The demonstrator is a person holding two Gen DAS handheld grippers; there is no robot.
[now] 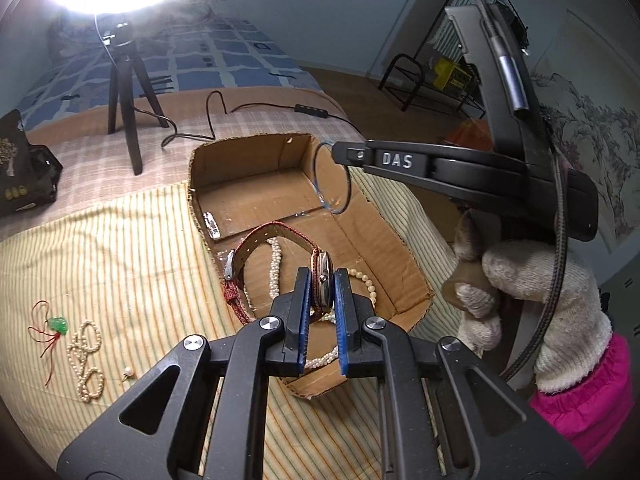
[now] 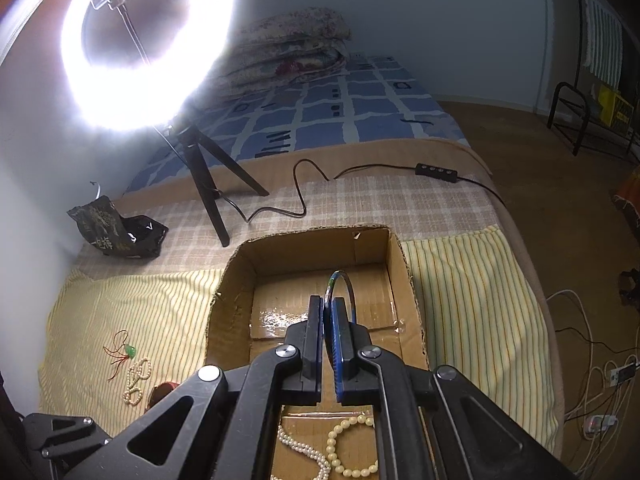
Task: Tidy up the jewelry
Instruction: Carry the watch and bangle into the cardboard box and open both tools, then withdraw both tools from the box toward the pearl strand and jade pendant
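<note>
My left gripper (image 1: 322, 280) is shut on a wristwatch (image 1: 323, 284) with a red woven strap (image 1: 268, 232), held over the near end of an open cardboard box (image 1: 240, 168). Pearl strands (image 1: 276, 264) and a bead bracelet (image 1: 366, 280) lie on the box floor under it. My right gripper (image 2: 329, 304) is shut on a thin dark bangle (image 2: 340, 284), held upright over the far half of the box (image 2: 236, 272). That gripper with the bangle (image 1: 332, 178) also shows in the left wrist view.
On the striped cloth left of the box lie a green pendant on red cord (image 1: 58, 323), a pearl necklace (image 1: 86, 360) and a small pearl earring (image 1: 128, 371). A ring light on a tripod (image 1: 128, 92), its cable (image 1: 208, 120) and a black bag (image 1: 24, 168) stand behind.
</note>
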